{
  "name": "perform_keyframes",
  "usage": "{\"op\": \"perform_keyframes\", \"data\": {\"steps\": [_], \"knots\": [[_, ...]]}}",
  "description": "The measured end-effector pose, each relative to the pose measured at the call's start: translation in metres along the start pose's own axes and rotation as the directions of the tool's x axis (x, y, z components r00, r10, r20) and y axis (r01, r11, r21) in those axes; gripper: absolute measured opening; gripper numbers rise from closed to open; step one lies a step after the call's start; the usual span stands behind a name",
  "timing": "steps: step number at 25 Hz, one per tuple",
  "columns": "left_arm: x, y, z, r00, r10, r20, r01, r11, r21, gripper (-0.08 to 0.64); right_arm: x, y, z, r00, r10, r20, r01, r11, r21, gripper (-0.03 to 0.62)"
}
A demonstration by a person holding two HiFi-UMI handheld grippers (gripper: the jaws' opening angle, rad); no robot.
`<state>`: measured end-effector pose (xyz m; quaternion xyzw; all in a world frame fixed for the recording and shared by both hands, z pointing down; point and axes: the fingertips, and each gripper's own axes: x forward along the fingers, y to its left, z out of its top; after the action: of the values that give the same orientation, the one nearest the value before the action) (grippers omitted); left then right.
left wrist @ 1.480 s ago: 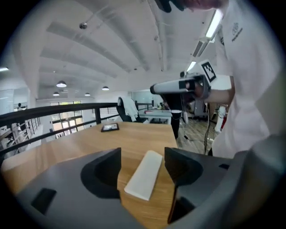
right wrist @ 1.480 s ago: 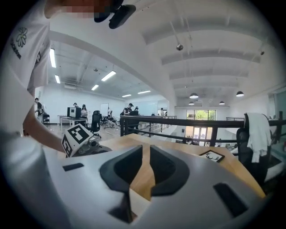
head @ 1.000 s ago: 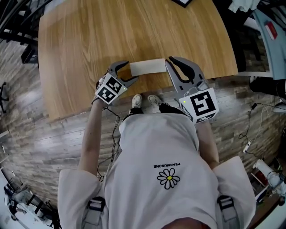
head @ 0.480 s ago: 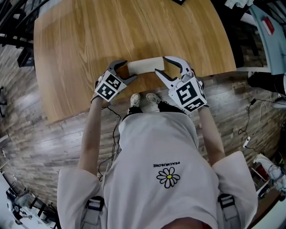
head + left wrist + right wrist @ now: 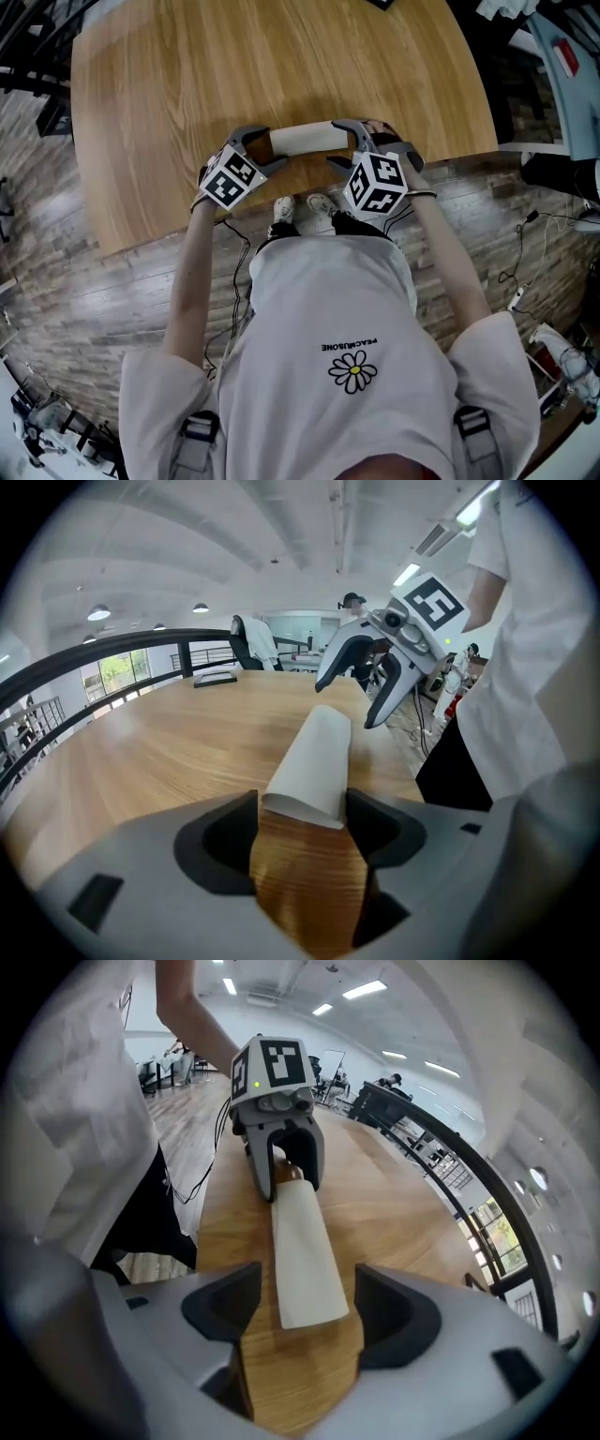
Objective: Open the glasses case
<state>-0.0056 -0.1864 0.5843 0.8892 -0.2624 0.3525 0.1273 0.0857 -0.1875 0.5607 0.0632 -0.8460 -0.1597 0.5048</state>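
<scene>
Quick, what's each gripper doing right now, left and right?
Left gripper: closed on one end of the white oblong glasses case.
Right gripper: jaws opening, the case's other end between them, pads not touching it.

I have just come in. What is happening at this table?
A person stands at a wooden table with a gripper in each hand. A white glasses case lies near the table's edge, not yet opened. The left hand-held gripper is clamped on one end of it. The right hand-held gripper is at the other end. Its jaws are opening, and that end lies between them without touching the pads.
</scene>
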Motion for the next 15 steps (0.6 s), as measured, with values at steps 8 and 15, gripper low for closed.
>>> {"op": "perform_keyframes", "data": {"steps": [8, 15], "knots": [[0.004, -0.001, -0.002, 1.000, -0.025, -0.011, 0.026, 1.000, 0.017, 0.301, 0.026, 0.001, -0.017, 0.995, 0.065, -0.078, -0.068, 0.997, -0.039, 0.298], [0.004, -0.001, -0.001, 0.999, -0.031, -0.015, 0.031, 0.999, 0.016, 0.296, 0.027, -0.005, -0.020, 0.993, 0.052, -0.103, -0.058, 0.997, -0.056, 0.267]]}}
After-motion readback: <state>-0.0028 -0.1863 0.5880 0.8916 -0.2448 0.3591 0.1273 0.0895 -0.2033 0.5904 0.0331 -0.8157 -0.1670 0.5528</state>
